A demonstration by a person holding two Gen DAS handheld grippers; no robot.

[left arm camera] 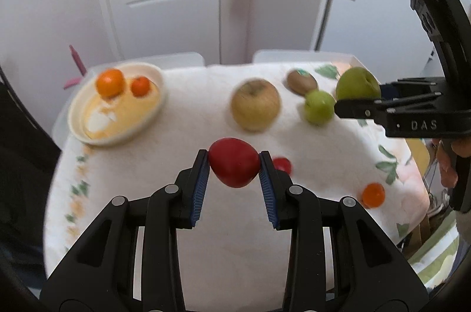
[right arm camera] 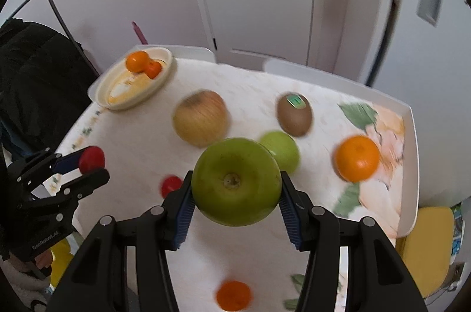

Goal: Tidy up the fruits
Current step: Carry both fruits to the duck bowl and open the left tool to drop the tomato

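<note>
White doors are standing behind the cloth-covered table (left arm camera: 223, 223). Left gripper (left arm camera: 234, 164) is clamping a red fruit (left arm camera: 234, 166) between its pads — right gripper (right arm camera: 237, 188) is squeezing a big green apple (right arm camera: 235, 182). Beyond it, a kiwi (right arm camera: 294, 114) and a smaller green apple (right arm camera: 282, 147) are lying on the cloth.
</note>
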